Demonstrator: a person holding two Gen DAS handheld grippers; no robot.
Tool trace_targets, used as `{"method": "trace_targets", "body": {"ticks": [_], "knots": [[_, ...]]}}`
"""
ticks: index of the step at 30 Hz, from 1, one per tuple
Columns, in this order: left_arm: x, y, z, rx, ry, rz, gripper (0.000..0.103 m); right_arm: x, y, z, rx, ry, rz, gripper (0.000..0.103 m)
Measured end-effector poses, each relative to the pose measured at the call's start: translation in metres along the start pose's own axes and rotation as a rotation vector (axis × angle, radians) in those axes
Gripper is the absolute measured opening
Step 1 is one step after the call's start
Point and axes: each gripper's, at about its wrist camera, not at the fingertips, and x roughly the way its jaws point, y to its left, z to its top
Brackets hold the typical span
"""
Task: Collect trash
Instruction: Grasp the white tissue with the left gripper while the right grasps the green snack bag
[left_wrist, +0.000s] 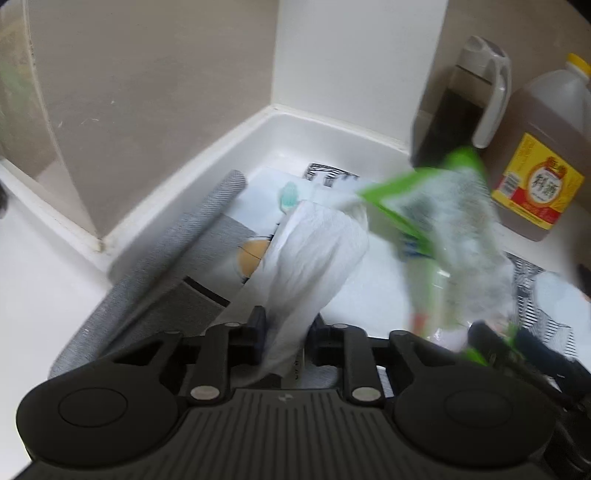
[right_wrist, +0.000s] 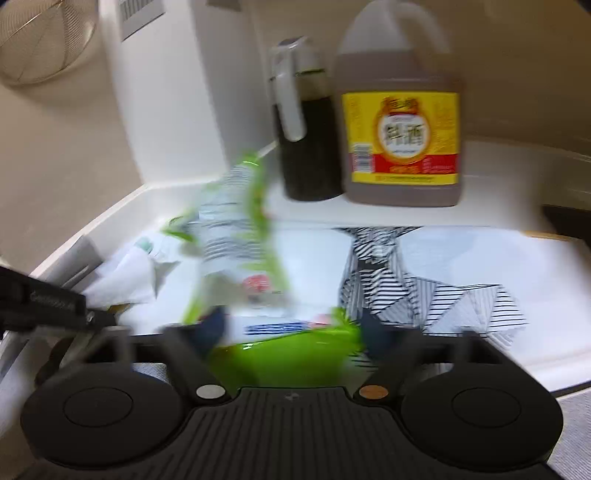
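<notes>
My left gripper (left_wrist: 286, 332) is shut on a crumpled white paper towel (left_wrist: 314, 254), held above the counter. My right gripper (right_wrist: 291, 332) is shut on a green and clear plastic wrapper (right_wrist: 255, 280), which stands up from the jaws and is blurred by motion. The wrapper also shows in the left wrist view (left_wrist: 439, 221) at the right, with the right gripper (left_wrist: 513, 347) below it. The paper towel shows in the right wrist view (right_wrist: 125, 277) at the left, beside the left gripper's body (right_wrist: 51, 302).
A white counter (left_wrist: 291, 136) meets beige walls in a corner. A striped mat (right_wrist: 424, 288) covers the counter. A dark sauce dispenser (right_wrist: 306, 129) and a big brown jug with a yellow label (right_wrist: 402, 122) stand at the back. A grey rolled mat (left_wrist: 177, 251) lies left. A mesh strainer (right_wrist: 40, 40) hangs upper left.
</notes>
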Motion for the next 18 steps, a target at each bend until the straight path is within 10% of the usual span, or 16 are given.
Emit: {"method": "trace_targets", "body": {"ticks": [2, 18], "knots": [[-0.003, -0.007, -0.004, 0.021, 0.012, -0.027, 0.013, 0.000, -0.004, 0.000, 0.022, 0.001, 0.003, 0.015], [-0.066, -0.022, -0.050, 0.103, -0.026, -0.135, 0.014, -0.022, -0.050, 0.010, 0.173, -0.149, -0.188, 0.007]]}}
